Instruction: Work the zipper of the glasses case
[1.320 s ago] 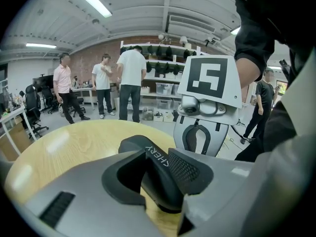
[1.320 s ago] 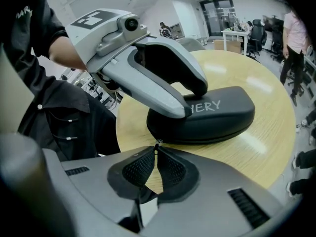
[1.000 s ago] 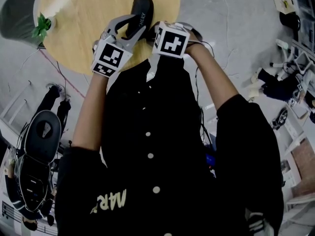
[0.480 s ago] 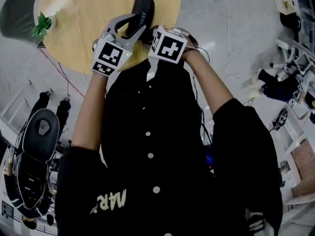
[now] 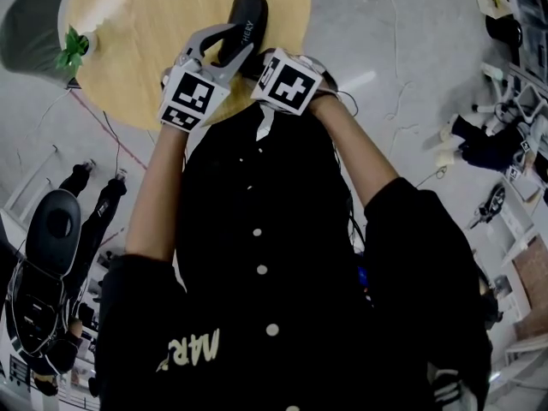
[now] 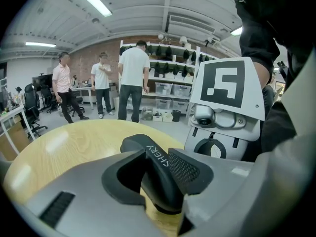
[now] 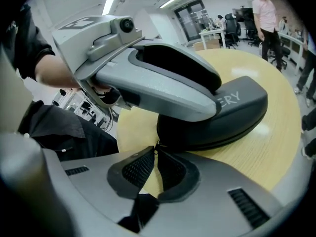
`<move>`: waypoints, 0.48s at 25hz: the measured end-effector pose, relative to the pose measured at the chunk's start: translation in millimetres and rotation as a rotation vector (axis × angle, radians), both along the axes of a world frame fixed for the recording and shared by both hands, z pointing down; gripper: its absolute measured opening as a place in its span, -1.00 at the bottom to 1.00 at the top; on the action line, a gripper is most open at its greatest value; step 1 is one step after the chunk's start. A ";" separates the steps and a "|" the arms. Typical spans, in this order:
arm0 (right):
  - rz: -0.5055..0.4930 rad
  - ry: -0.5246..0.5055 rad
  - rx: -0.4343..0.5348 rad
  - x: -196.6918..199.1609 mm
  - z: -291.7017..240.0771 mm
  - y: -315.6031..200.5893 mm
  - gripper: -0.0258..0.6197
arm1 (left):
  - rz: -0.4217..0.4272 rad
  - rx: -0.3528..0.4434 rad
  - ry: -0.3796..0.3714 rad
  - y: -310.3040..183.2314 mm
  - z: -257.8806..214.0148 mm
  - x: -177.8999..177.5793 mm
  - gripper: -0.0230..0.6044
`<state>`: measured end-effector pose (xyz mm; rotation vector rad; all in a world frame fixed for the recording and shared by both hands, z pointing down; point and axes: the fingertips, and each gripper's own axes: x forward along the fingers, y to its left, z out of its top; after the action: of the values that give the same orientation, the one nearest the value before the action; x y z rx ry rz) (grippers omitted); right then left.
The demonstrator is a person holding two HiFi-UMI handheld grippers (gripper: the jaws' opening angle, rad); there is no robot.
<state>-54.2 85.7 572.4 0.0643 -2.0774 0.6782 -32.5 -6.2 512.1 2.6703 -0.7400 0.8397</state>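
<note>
The black glasses case (image 5: 246,14) lies on the round wooden table (image 5: 128,67), near its front edge. My left gripper (image 5: 229,48) is clamped across the case; in the left gripper view both pads press on the case's (image 6: 157,174) sides. My right gripper (image 5: 264,68) sits close beside it at the near end of the case. In the right gripper view its jaws (image 7: 156,154) are nearly together, pinching the small zipper pull (image 7: 157,146) at the case's (image 7: 222,120) seam. The left gripper (image 7: 163,85) spans the case above.
A small green plant (image 5: 74,43) stands at the table's left side. The table edge runs just under both grippers. Several people (image 6: 132,80) stand by shelves beyond the table. An office chair (image 5: 56,247) sits on the floor at the left.
The right gripper has shifted slightly left and toward the person, staying pinched at the case's near end. The left gripper and case have stayed put.
</note>
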 end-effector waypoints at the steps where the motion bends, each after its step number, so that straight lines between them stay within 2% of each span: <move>1: 0.019 -0.002 -0.002 -1.9 -0.2 -0.8 -0.83 | 0.000 0.000 0.001 -0.2 0.4 -0.8 -0.48; 8: 0.101 -0.027 -0.056 -10.7 2.4 7.3 -0.83 | 0.005 -0.003 0.004 -1.2 2.2 -1.4 -0.48; 12: 0.164 -0.039 -0.044 -16.5 3.7 2.6 -0.82 | 0.003 -0.003 0.006 -0.4 3.2 -3.6 -0.48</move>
<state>-70.7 88.3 576.1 0.1995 -2.1089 0.8305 -36.1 -6.7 515.3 2.6705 -0.7333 0.8327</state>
